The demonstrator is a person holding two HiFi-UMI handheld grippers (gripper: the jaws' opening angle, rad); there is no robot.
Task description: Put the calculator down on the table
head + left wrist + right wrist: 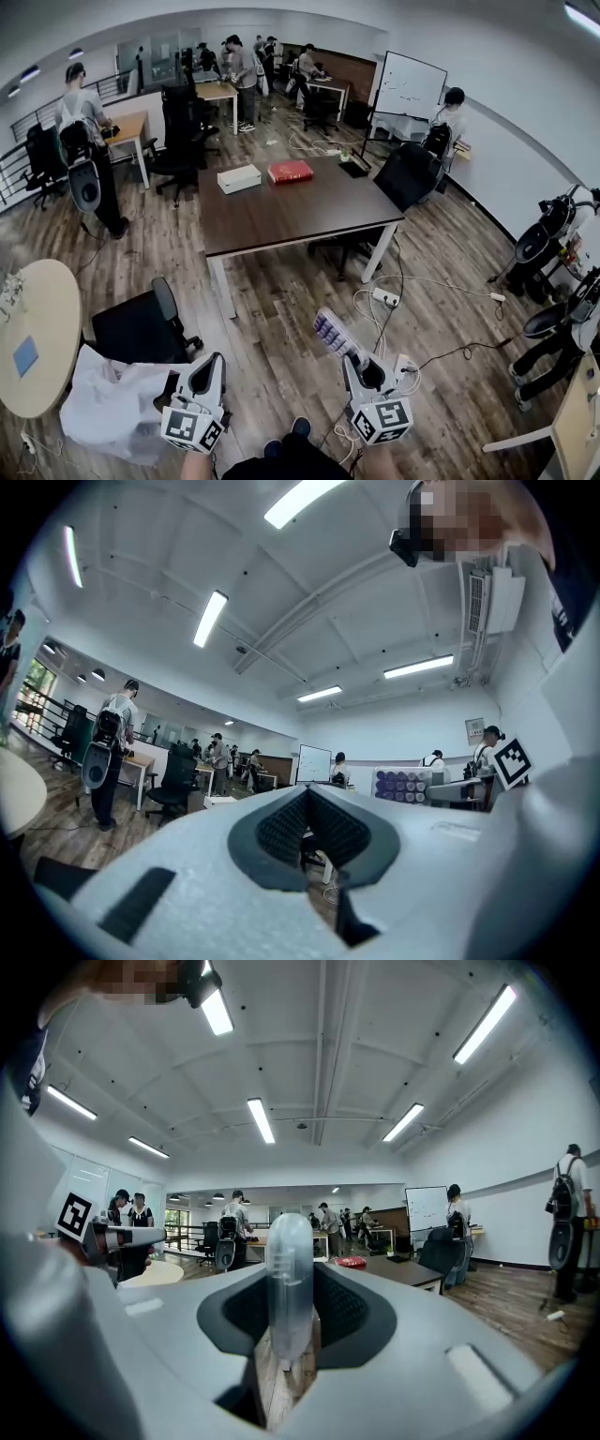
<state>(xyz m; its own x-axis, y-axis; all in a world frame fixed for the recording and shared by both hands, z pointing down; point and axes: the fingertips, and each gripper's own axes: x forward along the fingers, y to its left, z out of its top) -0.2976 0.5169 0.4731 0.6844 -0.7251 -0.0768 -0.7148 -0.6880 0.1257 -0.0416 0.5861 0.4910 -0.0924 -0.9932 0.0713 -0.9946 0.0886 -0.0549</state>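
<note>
purple-keyed calculator (pixel 335 334) pinched on edge in the right claw (pixel 362 364), its long axis running straight out toward the dark counter (pixel 300 214), which lies ahead and well apart. left claw (pixel 210 366) pressed together, empty, no nearer that counter.

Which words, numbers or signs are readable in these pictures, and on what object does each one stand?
No text can be read with certainty.
Whiteboard: handwriting, too small to read.
Red book: cover print, blurred.
Calculator: key labels, too small to read.
Wall notice: blurred.
Square markers: black-and-white patterns, no letters.
</note>
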